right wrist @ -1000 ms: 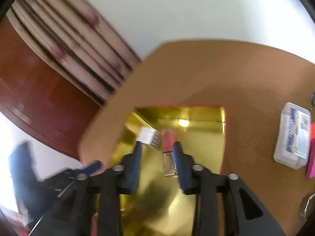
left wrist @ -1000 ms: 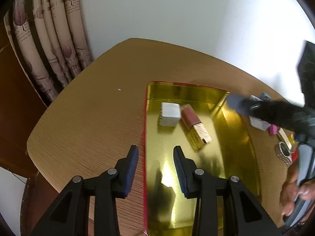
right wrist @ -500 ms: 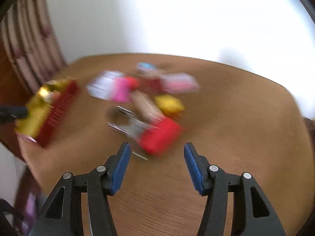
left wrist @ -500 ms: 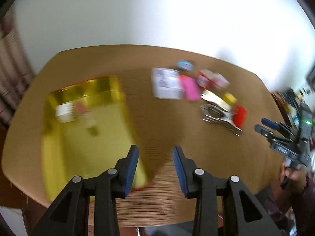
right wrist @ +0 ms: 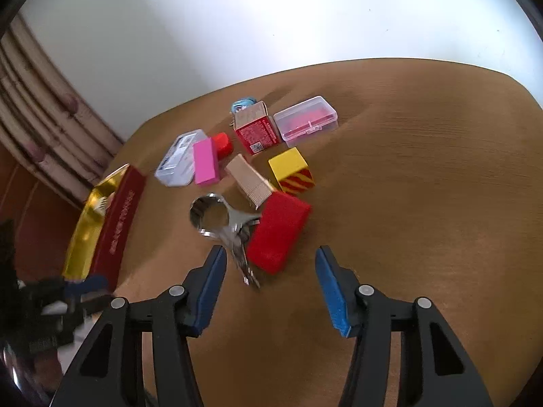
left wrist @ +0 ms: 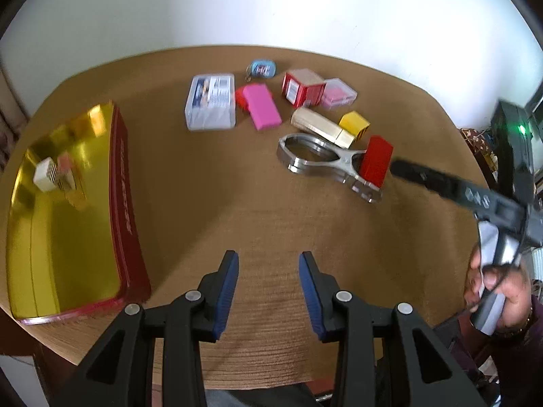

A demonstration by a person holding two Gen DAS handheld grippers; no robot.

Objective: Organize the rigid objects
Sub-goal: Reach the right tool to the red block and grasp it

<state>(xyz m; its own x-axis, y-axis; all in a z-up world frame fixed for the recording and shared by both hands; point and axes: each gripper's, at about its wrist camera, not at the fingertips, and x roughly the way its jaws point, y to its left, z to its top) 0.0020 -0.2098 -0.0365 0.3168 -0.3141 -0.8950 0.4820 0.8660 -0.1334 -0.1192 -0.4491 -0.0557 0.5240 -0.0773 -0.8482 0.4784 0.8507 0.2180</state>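
Red block [right wrist: 276,232] near closing right tongs [right wrist: 269,285], nothing gripped

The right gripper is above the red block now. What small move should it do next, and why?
Probably lower the right gripper onto the red block until its fingers straddle it. The jaws are closing with nothing between them, the block lies just ahead beside the metal clamp, and the gold tray has room.

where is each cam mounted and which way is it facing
Left wrist: on the left gripper, angled down at the table; shows its open fingers, plus the right gripper and hand.
Right wrist: on the right gripper, angled down at the red block; its closing fingers are empty.
Shared: gold tray, metal clamp, pink block.
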